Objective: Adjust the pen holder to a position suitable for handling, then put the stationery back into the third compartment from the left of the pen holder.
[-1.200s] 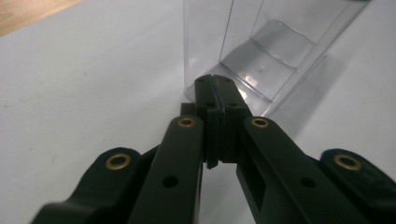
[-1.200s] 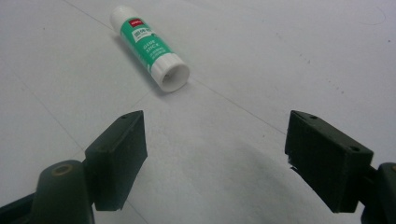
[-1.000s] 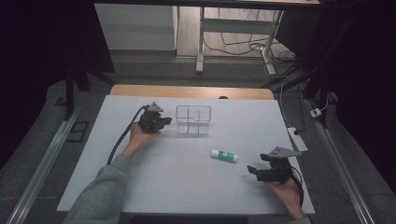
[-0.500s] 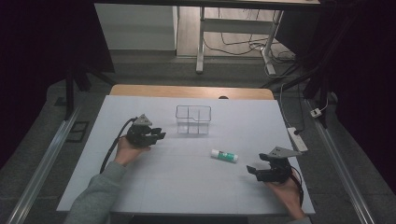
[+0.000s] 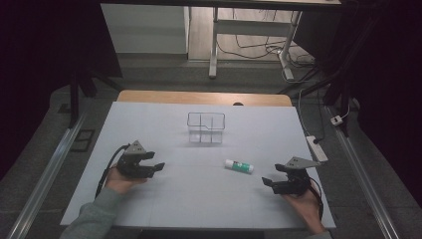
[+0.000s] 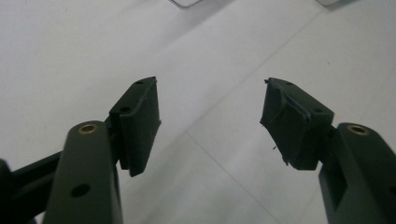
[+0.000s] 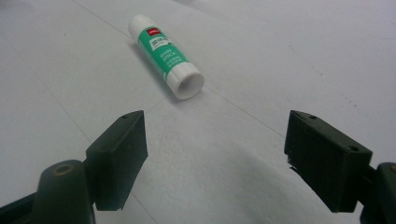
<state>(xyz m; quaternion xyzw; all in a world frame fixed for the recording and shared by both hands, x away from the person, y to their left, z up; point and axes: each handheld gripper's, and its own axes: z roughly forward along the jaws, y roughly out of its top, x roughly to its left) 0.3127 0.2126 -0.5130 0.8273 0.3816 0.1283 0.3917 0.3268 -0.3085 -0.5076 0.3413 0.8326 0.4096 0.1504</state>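
Our right tongs (image 7: 212,156) are spread wide with the glue stick (image 7: 166,56) lying just ahead of them on the surface (image 5: 164,199), not grabbed yet, while our left tongs (image 6: 210,123), just opening, hold nothing.

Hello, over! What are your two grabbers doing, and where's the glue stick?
Left gripper: jaws just opened, nothing between them. Right gripper: open, aimed at the glue stick. Stick lies flat on the table, untouched. Clear bin stands farther back, nothing in the way.

Power strip (image 5: 316,148) at table (image 5: 149,124) right edge; floor cables (image 5: 249,45) beyond.
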